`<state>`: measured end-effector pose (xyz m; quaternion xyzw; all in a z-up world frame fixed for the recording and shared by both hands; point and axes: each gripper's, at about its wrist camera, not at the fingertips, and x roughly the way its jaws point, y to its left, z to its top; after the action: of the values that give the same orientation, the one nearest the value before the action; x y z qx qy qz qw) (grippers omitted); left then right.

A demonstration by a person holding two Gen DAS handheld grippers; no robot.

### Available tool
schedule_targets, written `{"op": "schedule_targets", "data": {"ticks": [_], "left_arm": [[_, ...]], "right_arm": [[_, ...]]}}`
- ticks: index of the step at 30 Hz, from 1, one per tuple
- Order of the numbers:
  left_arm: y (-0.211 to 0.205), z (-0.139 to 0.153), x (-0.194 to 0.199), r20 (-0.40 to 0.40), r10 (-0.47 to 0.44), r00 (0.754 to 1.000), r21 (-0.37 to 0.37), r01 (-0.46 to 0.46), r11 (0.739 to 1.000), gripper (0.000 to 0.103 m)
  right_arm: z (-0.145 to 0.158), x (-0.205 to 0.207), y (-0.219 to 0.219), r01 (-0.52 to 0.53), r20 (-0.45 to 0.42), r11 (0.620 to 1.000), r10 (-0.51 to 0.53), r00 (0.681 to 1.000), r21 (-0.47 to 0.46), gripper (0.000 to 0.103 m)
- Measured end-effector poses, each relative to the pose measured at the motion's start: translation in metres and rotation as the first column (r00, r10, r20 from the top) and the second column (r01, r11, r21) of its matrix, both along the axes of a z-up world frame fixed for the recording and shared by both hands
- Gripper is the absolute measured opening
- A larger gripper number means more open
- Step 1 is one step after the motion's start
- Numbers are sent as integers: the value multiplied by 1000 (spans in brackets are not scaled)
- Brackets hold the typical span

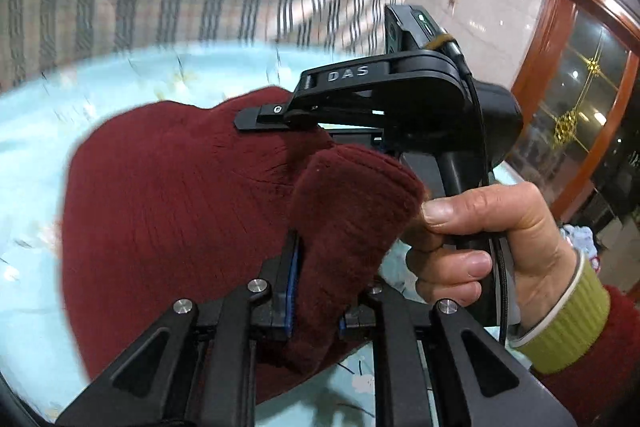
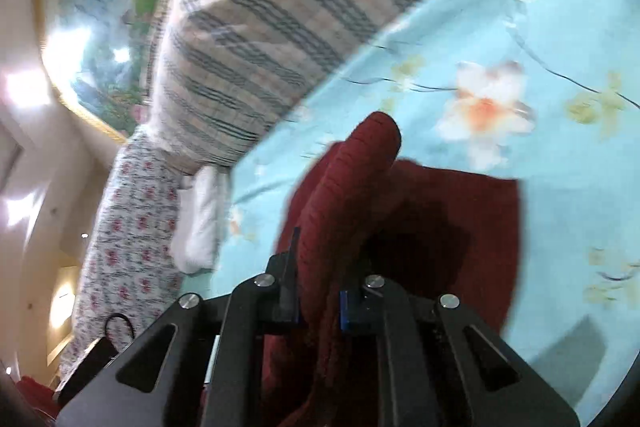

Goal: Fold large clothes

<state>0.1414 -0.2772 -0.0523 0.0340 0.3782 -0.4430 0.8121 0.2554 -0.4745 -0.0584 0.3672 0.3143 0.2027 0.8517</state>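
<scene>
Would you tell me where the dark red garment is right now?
The dark red garment lies on the light blue floral bedsheet, with the striped quilt beyond it. Both the left gripper and right gripper pinch folds of it.

The right gripper point(image 2: 320, 291) is clamped on a bunched fold of the red garment point(image 2: 420, 227), which rises between its fingers and spreads over the blue floral sheet point(image 2: 520, 27). A plaid quilt point(image 2: 280, 27) lies along the sheet's far edge. A floral pillow point(image 2: 128, 227) and white cloth point(image 2: 200, 219) sit at the left edge.
</scene>
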Motion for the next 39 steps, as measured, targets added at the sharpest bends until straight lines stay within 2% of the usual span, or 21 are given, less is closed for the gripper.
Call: {"op": "schedule_targets", "data": {"ticks": [2, 4, 6, 10, 13, 15, 17, 21, 26, 28, 30, 33, 37, 39], "left_arm": [[-6, -23, 6, -60, -3, 998, 32, 5, 999, 13], [-4, -30, 8, -77, -12, 997, 19, 13, 1000, 14], [-2, -29, 8, -74, -22, 997, 23, 24, 999, 16], [4, -24, 10, -103, -23, 994, 26, 26, 999, 19], [17, -18, 11, -144, -20, 989, -6, 19, 1000, 37], [27, -12, 8, -167, -29, 986, -29, 25, 999, 51], [37, -4, 3, -176, -44, 983, -37, 38, 999, 76], [66, 12, -1, -151, -33, 988, -50, 26, 998, 83], [115, 12, 26, -185, 95, 978, -26, -101, 995, 86], [128, 7, 47, -217, 149, 965, -21, -157, 987, 86], [138, -3, 71, -304, 177, 936, -37, -197, 980, 86], [139, -19, 102, -423, 155, 893, -78, -206, 975, 86], [130, -41, 133, -509, 145, 849, -62, -203, 977, 86], [121, -52, 145, -564, 110, 819, -84, -188, 979, 89]], "right_arm": [[-26, 5, -11, 26, -79, 998, -30, 996, -52, 13], [-54, 9, -18, 34, -142, 998, -40, 989, -48, 13], [-66, 6, -23, 40, -136, 999, -41, 990, -16, 13], [-63, 3, -24, 55, -120, 998, -53, 991, 12, 18], [-49, -4, -20, 78, -116, 996, -84, 990, -51, 24], [-39, -11, -17, 97, -115, 991, -108, 988, -93, 40], [-31, -23, -18, 129, -103, 987, -139, 985, -99, 53], [-20, -45, -24, 179, -78, 981, -185, 980, -74, 57], [-21, -57, -28, 169, -102, 984, -174, 979, -55, 62], [-25, -59, -29, 158, -112, 987, -162, 980, -41, 63], [-29, -59, -28, 151, -122, 988, -155, 980, -38, 65], [-38, -49, -25, 127, -158, 991, -132, 979, -42, 67], [-49, -34, -19, 80, -196, 996, -87, 977, -46, 67], [-53, -28, -17, 59, -210, 997, -68, 975, -47, 67]]}}
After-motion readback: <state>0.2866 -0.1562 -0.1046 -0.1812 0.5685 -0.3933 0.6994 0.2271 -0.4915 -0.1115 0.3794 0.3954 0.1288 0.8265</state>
